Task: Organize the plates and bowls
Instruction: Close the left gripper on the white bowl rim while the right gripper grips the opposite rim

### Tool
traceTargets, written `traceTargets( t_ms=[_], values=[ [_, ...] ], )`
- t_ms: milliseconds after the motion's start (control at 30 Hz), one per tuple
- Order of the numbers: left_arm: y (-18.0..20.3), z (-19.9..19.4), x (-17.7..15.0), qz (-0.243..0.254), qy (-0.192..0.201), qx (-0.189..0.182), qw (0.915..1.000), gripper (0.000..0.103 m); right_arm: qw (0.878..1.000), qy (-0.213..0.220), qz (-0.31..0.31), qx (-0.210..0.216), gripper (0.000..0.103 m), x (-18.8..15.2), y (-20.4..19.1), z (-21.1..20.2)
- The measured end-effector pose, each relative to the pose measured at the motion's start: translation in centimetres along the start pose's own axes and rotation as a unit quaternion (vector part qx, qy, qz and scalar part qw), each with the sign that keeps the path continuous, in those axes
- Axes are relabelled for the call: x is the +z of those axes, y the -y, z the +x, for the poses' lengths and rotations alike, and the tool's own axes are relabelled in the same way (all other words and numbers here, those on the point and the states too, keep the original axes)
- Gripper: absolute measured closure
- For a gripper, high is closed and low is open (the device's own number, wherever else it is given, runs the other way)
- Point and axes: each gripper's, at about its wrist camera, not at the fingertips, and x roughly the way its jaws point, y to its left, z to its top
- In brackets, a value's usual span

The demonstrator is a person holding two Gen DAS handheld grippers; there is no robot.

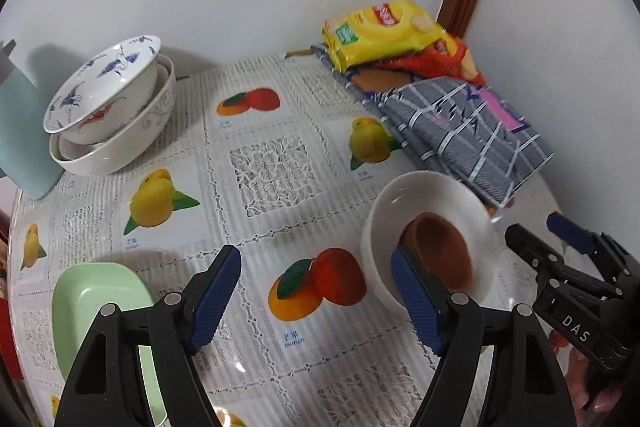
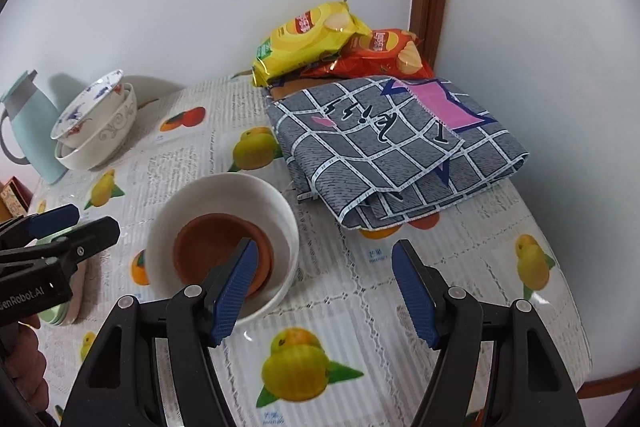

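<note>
A white bowl [image 1: 428, 203] [image 2: 224, 195] sits on the fruit-print table with a small brown bowl [image 1: 440, 247] [image 2: 216, 243] nested inside it. At the back left a blue-patterned bowl [image 1: 100, 83] [image 2: 86, 107] stands tilted in a larger white bowl [image 1: 120, 147] [image 2: 104, 143]. A green plate [image 1: 96, 303] lies at the near left. My left gripper [image 1: 316, 291] is open and empty, just left of the white bowl. My right gripper [image 2: 320, 287] is open and empty, its left finger over the white bowl's near rim.
A folded grey checked cloth [image 1: 460, 131] [image 2: 392, 151] lies at the back right with yellow [image 1: 384, 31] [image 2: 308, 35] and red [image 2: 376, 55] crisp bags behind it. A pale blue jug [image 2: 28, 123] stands at the far left. The table edge curves at the right.
</note>
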Motion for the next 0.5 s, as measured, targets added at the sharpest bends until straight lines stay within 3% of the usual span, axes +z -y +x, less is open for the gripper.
traceTargets(
  t_ms=[167,233,500],
  values=[
    [0.4,1.9,0.5,-0.003,-0.023,-0.006,0.9997,0.027,1.000,-0.023,0.000,0.009,0.038,0.2,0.0,1.9],
    [0.8,2.5,0.7,0.003,-0.031,-0.006,0.9995,0.027,0.999,-0.032,0.004,0.016,0.044,0.3,0.1,2.6],
    [1.7,4.0,0.9,0.022,-0.034,0.034,0.9986,0.027,0.999,-0.052,-0.004,-0.002,0.053,0.4,-0.3,4.4]
  ],
)
